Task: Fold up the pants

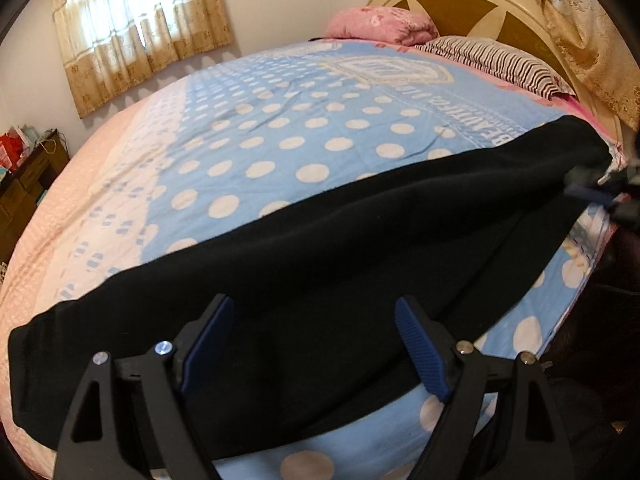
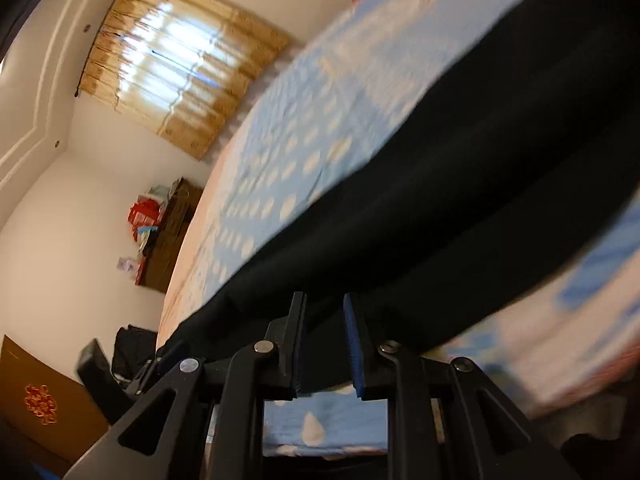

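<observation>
Left tongs (image 1: 314,344) gape wide, angled down over black pants (image 1: 360,240); right tongs (image 2: 325,344), slightly parted, grip nothing.

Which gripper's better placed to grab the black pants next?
Probably left: the left gripper hangs wide open over the black pants; the right gripper is narrowly open at their edge, its view blurred.

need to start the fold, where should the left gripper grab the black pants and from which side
Likely the near long edge of the black pants, right ahead of the open left gripper, coming in low from the bed's near side. The pants lie flat lengthwise across the polka-dot bedspread, so only an edge gives the pads something to pinch.
</observation>
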Tool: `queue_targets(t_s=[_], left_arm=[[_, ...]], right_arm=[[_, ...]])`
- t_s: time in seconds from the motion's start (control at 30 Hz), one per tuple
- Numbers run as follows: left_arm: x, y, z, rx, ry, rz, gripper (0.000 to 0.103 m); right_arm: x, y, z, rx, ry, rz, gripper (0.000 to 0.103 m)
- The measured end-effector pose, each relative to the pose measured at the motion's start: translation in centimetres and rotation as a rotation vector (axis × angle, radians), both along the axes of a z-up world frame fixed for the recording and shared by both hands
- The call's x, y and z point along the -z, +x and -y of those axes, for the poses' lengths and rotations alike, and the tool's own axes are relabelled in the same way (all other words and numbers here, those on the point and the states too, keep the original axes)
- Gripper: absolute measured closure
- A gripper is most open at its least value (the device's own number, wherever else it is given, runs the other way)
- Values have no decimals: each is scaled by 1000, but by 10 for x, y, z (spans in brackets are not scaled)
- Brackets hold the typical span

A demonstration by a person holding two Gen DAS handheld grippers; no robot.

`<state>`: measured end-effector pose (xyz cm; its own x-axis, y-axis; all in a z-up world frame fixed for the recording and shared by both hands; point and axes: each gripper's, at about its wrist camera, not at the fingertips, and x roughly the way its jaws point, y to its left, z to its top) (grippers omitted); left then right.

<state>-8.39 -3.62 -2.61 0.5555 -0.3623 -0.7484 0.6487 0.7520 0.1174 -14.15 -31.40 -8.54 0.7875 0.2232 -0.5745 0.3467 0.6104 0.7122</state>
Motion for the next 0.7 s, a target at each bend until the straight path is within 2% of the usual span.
queue_targets(t_s=[0.1, 0.27, 0.37, 0.4, 0.43, 0.57, 0.7], left_arm=[[-3, 2, -12, -16, -2, 13, 18], [-2, 11, -30, -74, -34, -18, 17], [-2, 12, -31, -81, -49, -29, 17], [-3, 12, -31, -79, -51, -28, 17], [-3, 10, -30, -76, -55, -26, 17], [-5, 7, -29, -60, -61, -22, 17], [-9, 6, -29, -53, -62, -12, 17]], right_arm=[[16, 11, -11, -16, 37, -26, 83], [31, 23, -13, 24, 110, 20, 83], [33, 27, -17, 39, 109, 31, 84], [31, 27, -18, 34, 97, 37, 88], [28, 24, -20, 23, 89, 49, 100], [11, 17, -28, -14, 56, 85, 100], [-10, 1, -42, -23, 12, 52, 100]])
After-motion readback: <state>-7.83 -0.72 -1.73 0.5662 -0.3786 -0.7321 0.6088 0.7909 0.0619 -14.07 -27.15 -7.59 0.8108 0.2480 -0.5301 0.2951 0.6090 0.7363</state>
